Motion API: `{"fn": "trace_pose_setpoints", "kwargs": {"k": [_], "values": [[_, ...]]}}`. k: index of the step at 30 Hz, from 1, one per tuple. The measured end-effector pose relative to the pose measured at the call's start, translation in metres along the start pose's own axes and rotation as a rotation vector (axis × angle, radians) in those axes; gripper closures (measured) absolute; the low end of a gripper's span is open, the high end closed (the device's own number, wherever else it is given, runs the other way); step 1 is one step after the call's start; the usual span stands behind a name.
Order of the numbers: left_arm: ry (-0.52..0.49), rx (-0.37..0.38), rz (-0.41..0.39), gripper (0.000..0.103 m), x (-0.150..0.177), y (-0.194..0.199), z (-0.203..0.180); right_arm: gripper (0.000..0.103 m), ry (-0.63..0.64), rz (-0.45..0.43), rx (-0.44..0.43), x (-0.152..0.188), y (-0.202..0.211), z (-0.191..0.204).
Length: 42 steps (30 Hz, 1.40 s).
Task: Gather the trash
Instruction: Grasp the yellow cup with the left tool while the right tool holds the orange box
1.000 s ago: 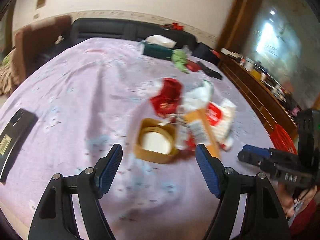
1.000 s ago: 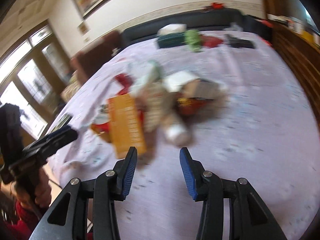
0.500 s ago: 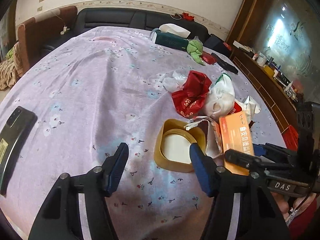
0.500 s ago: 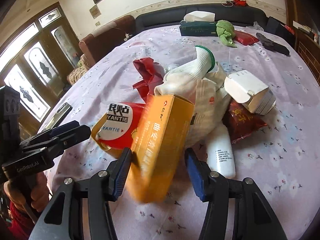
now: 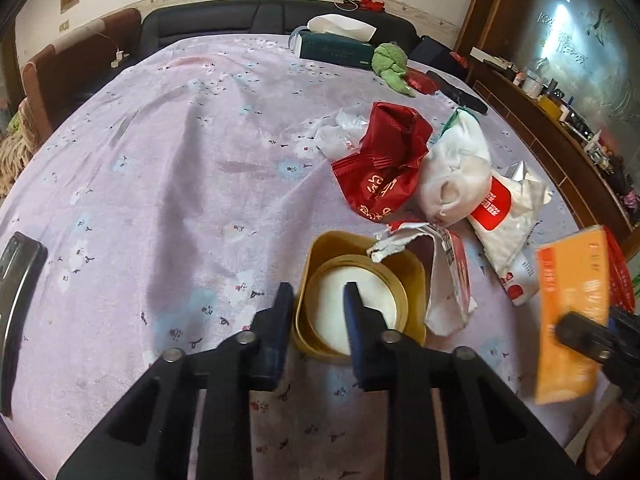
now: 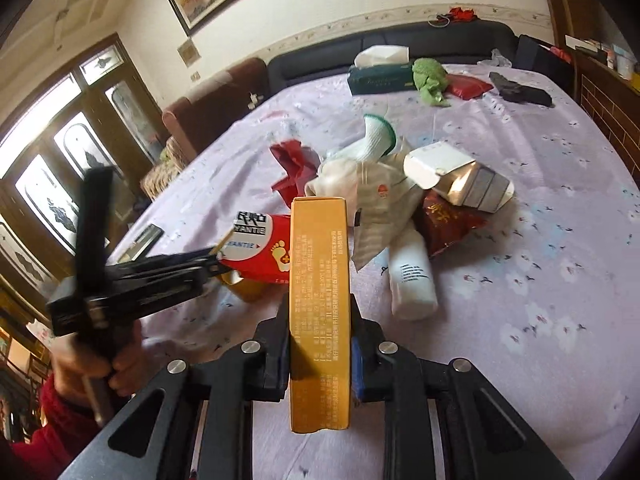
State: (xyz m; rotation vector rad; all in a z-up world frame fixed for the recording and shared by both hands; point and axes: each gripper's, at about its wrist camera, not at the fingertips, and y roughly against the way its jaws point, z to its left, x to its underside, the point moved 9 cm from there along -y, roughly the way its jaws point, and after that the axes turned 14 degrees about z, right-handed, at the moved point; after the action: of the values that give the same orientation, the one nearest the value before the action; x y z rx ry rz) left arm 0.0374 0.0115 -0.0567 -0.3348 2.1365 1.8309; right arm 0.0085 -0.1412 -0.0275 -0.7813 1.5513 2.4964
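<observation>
A yellow square tub (image 5: 404, 268) with a white round lid inside sits on the lilac tablecloth (image 5: 180, 160). My left gripper (image 5: 318, 304) straddles its near-left wall, one finger outside and one over the lid, and the jaws are closing on that wall. In the right wrist view its tips (image 6: 214, 258) meet the tub under a red-and-white packet (image 6: 264, 248). My right gripper (image 6: 319, 312) is closing on a long orange box (image 6: 320, 300), which its pads clamp. The box (image 5: 572, 320) hangs above the table's right edge. The trash pile holds a red wrapper (image 5: 384, 164), a white sock (image 5: 452, 176) and a white bottle (image 6: 412, 276).
A tissue box (image 5: 332, 46), a green cloth (image 5: 390, 62) and a black remote (image 5: 460, 94) lie at the far end. A phone (image 5: 16, 280) rests near the left edge. A red basket (image 5: 620, 276) stands beyond the right edge. A hand (image 6: 116, 364) holds the left gripper.
Both jaws have narrowed. My right gripper has closed on the orange box and raised it from the pile. My left gripper has come forward and down onto the yellow tub's wall.
</observation>
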Motion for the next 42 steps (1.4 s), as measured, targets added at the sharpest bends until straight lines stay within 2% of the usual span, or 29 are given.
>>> {"fn": "trace_pose_setpoints", "kwargs": {"k": [1,9,14,18,24,29,32,42], "values": [[0.001,-0.020,-0.009,0.093,0.000,0.001,0.001,0.078,-0.002,-0.008,0.001,0.001,0.004,0.000],[0.037,-0.077,-0.087,0.096,0.008,0.030,0.017,0.078,-0.014,-0.053,-0.005,0.006,0.023,-0.002],[0.067,-0.048,-0.164,0.096,0.005,0.063,0.024,0.078,-0.024,-0.069,0.009,0.009,0.027,-0.004],[0.023,0.001,-0.206,0.096,0.004,0.084,0.001,0.079,-0.047,-0.086,0.039,0.012,0.029,-0.010],[-0.098,0.047,-0.188,0.096,0.013,0.078,-0.054,0.079,-0.086,-0.107,0.048,0.017,0.039,-0.022],[-0.159,0.058,-0.158,0.096,0.020,0.063,-0.084,0.078,-0.122,-0.116,0.064,0.021,0.046,-0.034],[-0.180,0.055,-0.156,0.096,0.022,0.060,-0.094,0.078,-0.137,-0.121,0.075,0.024,0.048,-0.040],[-0.212,-0.023,-0.189,0.096,0.024,0.058,-0.101,0.078,-0.144,-0.113,0.077,0.027,0.047,-0.040]]}}
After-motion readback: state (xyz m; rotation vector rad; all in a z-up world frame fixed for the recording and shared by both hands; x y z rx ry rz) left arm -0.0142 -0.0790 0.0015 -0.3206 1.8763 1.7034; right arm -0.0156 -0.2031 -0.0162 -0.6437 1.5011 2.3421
